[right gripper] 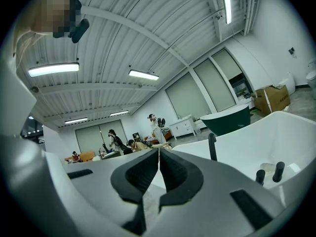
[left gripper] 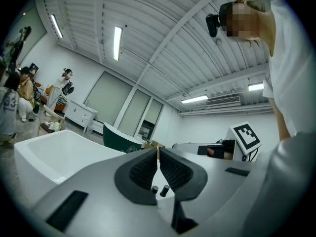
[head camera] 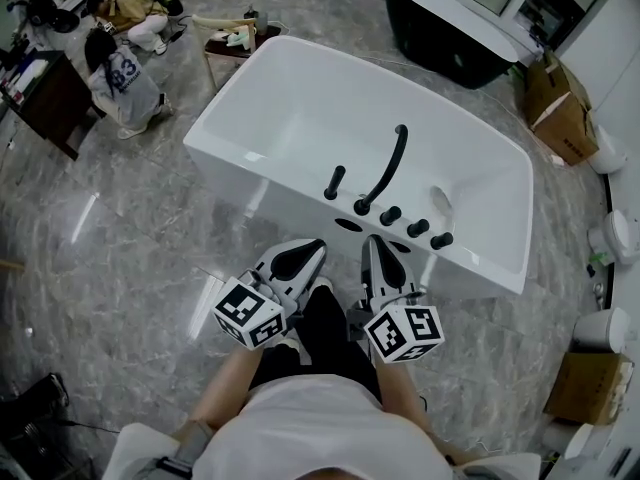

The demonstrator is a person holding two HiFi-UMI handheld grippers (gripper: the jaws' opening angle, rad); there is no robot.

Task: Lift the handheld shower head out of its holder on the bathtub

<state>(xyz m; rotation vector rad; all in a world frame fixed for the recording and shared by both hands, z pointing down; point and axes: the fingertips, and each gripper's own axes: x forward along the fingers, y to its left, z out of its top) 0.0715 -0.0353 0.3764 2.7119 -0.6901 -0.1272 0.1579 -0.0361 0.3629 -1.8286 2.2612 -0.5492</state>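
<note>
— What are your grippers doing?
— My left gripper (head camera: 316,248) and right gripper (head camera: 373,242) are side by side, just short of the near rim of the white bathtub (head camera: 300,98). Both have their jaws pressed together on nothing.
— And the shower head?
— The black shower head (head camera: 335,179) stands upright in its holder on that rim, left of the curved spout (head camera: 388,163), beyond my jaws and untouched.
</note>
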